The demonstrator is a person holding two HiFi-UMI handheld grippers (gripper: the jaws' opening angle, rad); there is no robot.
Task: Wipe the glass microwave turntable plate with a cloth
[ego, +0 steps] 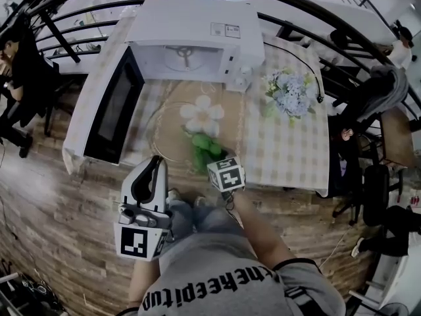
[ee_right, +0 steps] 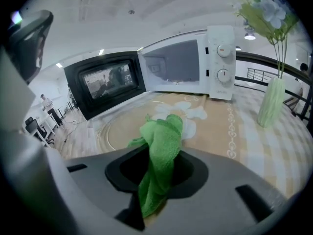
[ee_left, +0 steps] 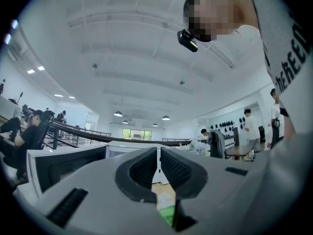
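Note:
The clear glass turntable plate [ego: 161,130] lies flat on the tablecloth in front of the open white microwave [ego: 191,41]. My right gripper [ego: 212,158] is shut on a bunched green cloth [ego: 206,147], which hangs over the plate's near right edge. In the right gripper view the green cloth [ee_right: 161,146] sticks out between the jaws of the right gripper [ee_right: 156,168], above the plate [ee_right: 105,133]. My left gripper [ego: 156,162] is held up off the table, near its front edge. In its own view the left gripper [ee_left: 158,165] is shut with nothing between its jaws.
The microwave's black door [ego: 115,114] stands open to the left of the plate. A vase of pale flowers [ego: 289,92] stands at the table's right, seen as the green vase [ee_right: 271,102] in the right gripper view. Railings and seated people surround the table.

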